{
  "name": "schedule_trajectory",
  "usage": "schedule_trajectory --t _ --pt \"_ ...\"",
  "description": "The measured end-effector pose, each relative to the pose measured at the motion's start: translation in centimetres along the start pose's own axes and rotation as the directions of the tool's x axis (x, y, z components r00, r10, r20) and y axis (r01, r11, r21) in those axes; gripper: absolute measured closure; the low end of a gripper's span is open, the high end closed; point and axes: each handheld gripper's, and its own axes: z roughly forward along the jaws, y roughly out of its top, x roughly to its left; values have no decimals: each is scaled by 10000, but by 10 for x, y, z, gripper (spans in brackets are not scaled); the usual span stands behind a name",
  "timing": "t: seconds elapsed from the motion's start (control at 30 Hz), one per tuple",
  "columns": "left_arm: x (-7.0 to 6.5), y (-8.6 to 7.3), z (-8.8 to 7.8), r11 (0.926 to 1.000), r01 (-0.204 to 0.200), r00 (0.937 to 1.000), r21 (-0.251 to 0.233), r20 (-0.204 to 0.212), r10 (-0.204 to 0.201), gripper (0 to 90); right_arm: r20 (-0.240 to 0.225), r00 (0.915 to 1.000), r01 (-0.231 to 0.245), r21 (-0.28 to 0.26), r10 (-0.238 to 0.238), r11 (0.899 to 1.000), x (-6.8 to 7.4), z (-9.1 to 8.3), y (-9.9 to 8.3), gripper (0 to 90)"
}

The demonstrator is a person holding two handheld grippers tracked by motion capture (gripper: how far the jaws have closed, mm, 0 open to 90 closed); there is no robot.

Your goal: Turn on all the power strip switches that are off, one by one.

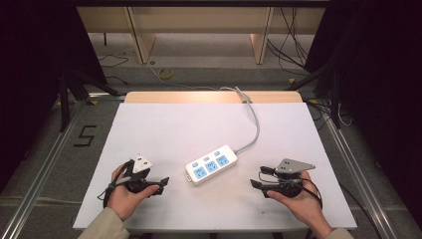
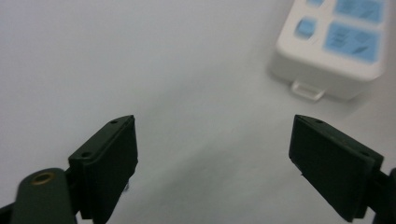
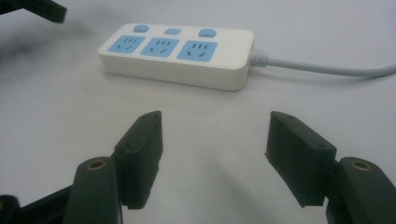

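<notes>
Power strip (image 1: 211, 165) lies slantwise between both grippers | left gripper (image 1: 161, 185) nearer | right gripper (image 1: 256, 183) | both jaws wide, empty

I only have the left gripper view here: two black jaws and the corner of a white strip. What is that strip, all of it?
Observer: A power strip with three blue outlets in a row, a button by each.
Operator: Anything plugged in?
Observer: No, all three outlets are bare. Its own grey cord runs off the far edge of the table.
Operator: Where is the other tool?
Observer: The right tool is at the strip's other side, pointing at it, apart from it.
Operator: Open or shut?
Observer: Open, with nothing between its jaws. The left tool is open too.
</notes>
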Motion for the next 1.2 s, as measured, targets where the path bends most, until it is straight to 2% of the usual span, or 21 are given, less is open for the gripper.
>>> schedule_trajectory --t 0.1,0.2,0.3,0.43,0.47,0.5,0.53,0.6,0.67,0.83,1.2 --pt "-3 -2 -2 9999 53 10000 -125 6 -53 156 35 10000 24 46 -24 10000 0 -1 0 370" --pt "0 -8 4 9995 177 9998 279 -91 -174 157 112 9999 -20 74 19 10000 0 -2 0 374" --pt "0 -11 7 9990 38 10000 450 -37 -37 156 196 9998 68 135 -70 9999 0 -3 2 390" --pt "-1 -12 7 9989 -46 10000 477 -80 50 155 300 9992 256 285 -264 9993 4 -3 8 503" --pt "-1 -12 7 9989 -46 10000 477 -80 50 155 300 9992 256 285 -264 9993 4 -3 8 503" --pt "-2 -12 5 9993 8 10000 374 -80 -5 155 394 9983 417 373 -432 9984 6 -4 12 631" --pt "-2 -12 5 9996 60 9999 290 -95 -57 156 470 9974 516 450 -538 9976 7 -4 14 705" --pt "-3 -11 4 9997 10 10000 238 -93 -8 158 629 9955 683 473 -712 9965 10 -4 18 822" --pt "-4 -11 4 9998 -3 10000 201 -78 5 159 673 9940 821 578 -859 9949 11 -3 22 900" --pt "-6 -11 7 9996 -77 10000 256 16 77 161 709 9938 802 803 -859 9935 14 3 30 900" --pt "-6 -12 6 9995 -125 9998 295 -137 129 161 626 9940 833 954 -895 9920 17 16 47 900"
